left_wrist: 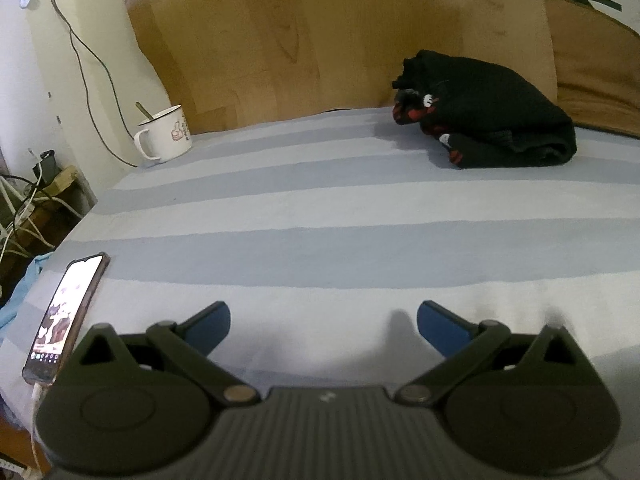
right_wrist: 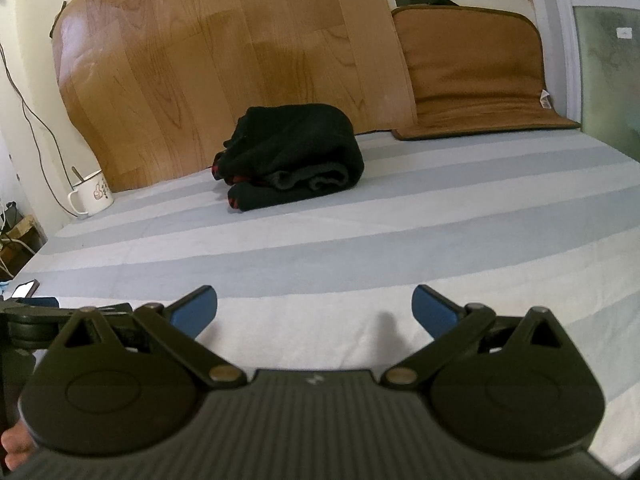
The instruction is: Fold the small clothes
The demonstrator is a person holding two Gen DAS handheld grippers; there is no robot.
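- At the far left of the left wrist view, cables [left_wrist: 24, 208] tangle beside the bed's edge, and a cord [left_wrist: 86, 76] runs down the pale wall.
- A phone [left_wrist: 66, 316] lies on the bed's left edge with its screen lit and a white cable plugged into its near end; it sits just beside the left gripper's body.
- A white mug [left_wrist: 164, 134] with a thumbs-up print stands at the far left corner of the bed, a spoon handle leaning out of it; the right wrist view shows the same mug [right_wrist: 91, 197] against the wood-pattern board [right_wrist: 224, 68].
- The left gripper [left_wrist: 323, 322] hovers low over the striped sheet [left_wrist: 320, 216], its blue-padded fingers [left_wrist: 210, 324] spread wide with nothing between them.
- The right gripper [right_wrist: 315, 307] is likewise low over the sheet [right_wrist: 360, 240] — its fingers [right_wrist: 434, 312] spread apart and empty. Part of the left gripper shows at this view's left edge, and a bit of the person's hand [right_wrist: 14, 446] at the lower left corner.
- The black garment [right_wrist: 290, 156] with red trim lies folded in a bundle at the far side of the bed, against the board and well apart from both grippers; in the left wrist view it [left_wrist: 488, 114] sits to the upper right.
- A brown cushion [right_wrist: 476, 76] leans against the wall at the far right, its lower part resting on the bed.
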